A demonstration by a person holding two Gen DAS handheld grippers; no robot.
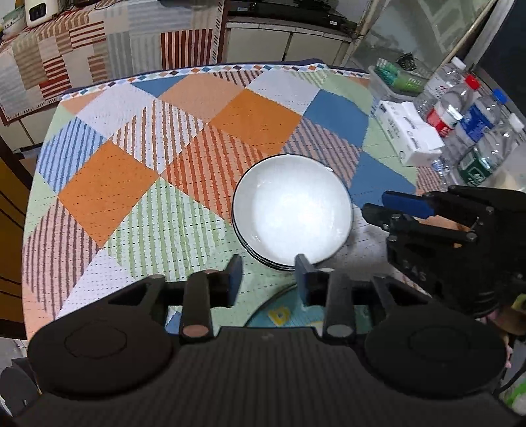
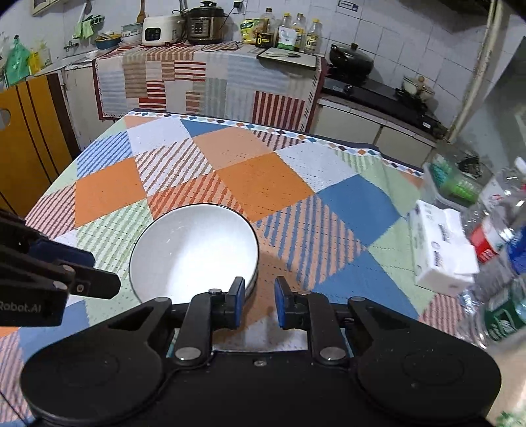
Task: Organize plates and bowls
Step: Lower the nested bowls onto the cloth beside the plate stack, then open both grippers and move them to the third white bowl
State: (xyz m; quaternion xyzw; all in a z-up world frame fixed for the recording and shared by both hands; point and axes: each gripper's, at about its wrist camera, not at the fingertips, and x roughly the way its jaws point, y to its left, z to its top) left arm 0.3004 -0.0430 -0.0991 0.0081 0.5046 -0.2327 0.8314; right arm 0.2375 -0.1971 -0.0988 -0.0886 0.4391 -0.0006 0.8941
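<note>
Room: kitchen; tiled wall, striped cloth over a back counter (image 2: 210,85), a rice cooker (image 2: 157,31) and a pressure cooker (image 2: 205,23) on it, a black pot (image 2: 351,59) on the stove to the right.
Desk: covered by a patchwork cloth (image 1: 108,193) of orange, blue, green and white diamonds.
Left claw (image 1: 268,272): open, its blue pads spread apart with nothing between them; the right pad overlaps the near rim of the stack in the left wrist view, but whether it touches I cannot tell.
Stack of plates (image 1: 292,210): white, dark-rimmed, round, so no long axis; lying flat, hollow side up, near the front edge of the desk, roughly midway between the left and right edges.
Count of plates: a single top dish is fully seen; several rim lines show beneath it at the near edge, at least three, exact number not clear.
Right claw (image 2: 259,302): narrow gap between its pads, nothing held; the left pad sits just beside the stack's right rim, and contact cannot be judged.
Tissue box (image 1: 407,131): one, white, at the right edge of the desk.
Water bottles (image 1: 460,111): about four, clear plastic, upright, clustered at the right edge beyond the tissue box; caps red, blue and white.
Green packets (image 2: 457,184): in a clear tub towards the far right corner, count unclear.
</note>
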